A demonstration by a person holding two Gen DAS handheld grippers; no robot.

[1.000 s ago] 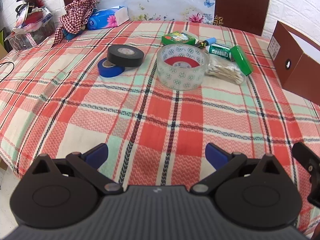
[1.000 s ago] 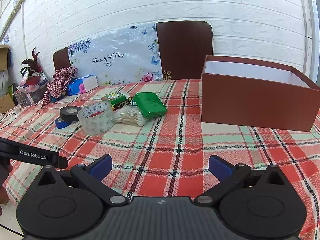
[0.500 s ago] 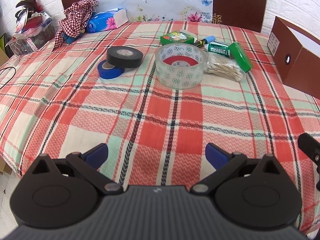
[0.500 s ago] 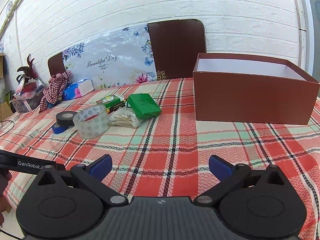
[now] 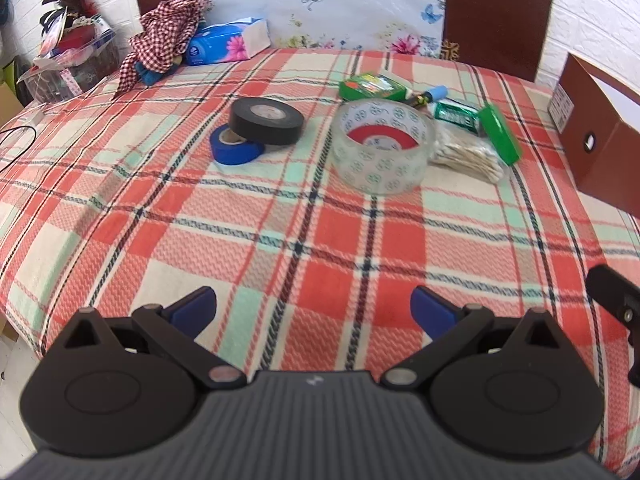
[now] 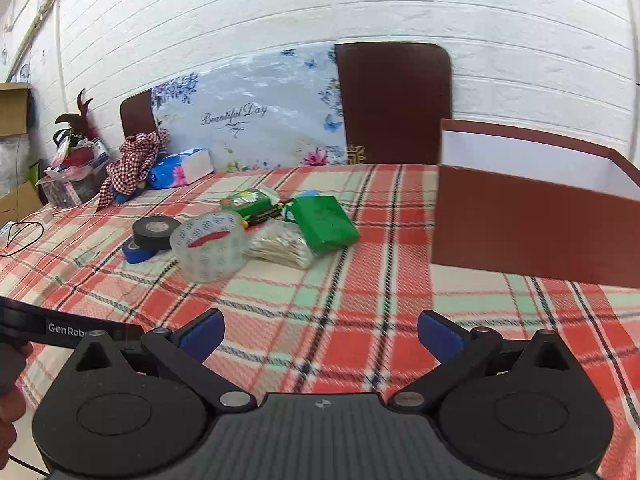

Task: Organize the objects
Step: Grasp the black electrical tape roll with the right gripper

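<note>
Tools left (image 5: 313, 305) and right (image 6: 321, 330) hover spread apart, gripping nothing, above plaid tablecloth (image 5: 320, 240).

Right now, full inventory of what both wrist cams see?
Clear tape: 1, transparent with red core, table centre.
Black tape: 1, black, leaning on blue tape.
Blue tape: 1, blue, left of clear tape.
Green boxes: 2, one flat beside the swabs, one printed behind clear tape.
Swabs: 1 bag, beige, right of clear tape.
Marker: 1, blue cap, behind clear tape.
Box: 1, brown, open, right.
Tissues: 1 pack, blue, far left.
Checked cloth: 1, red-white, beside tissues.
Chairs: 2, brown, behind table.
Left hand-held gripper: open.
Right hand-held gripper: open.
</note>
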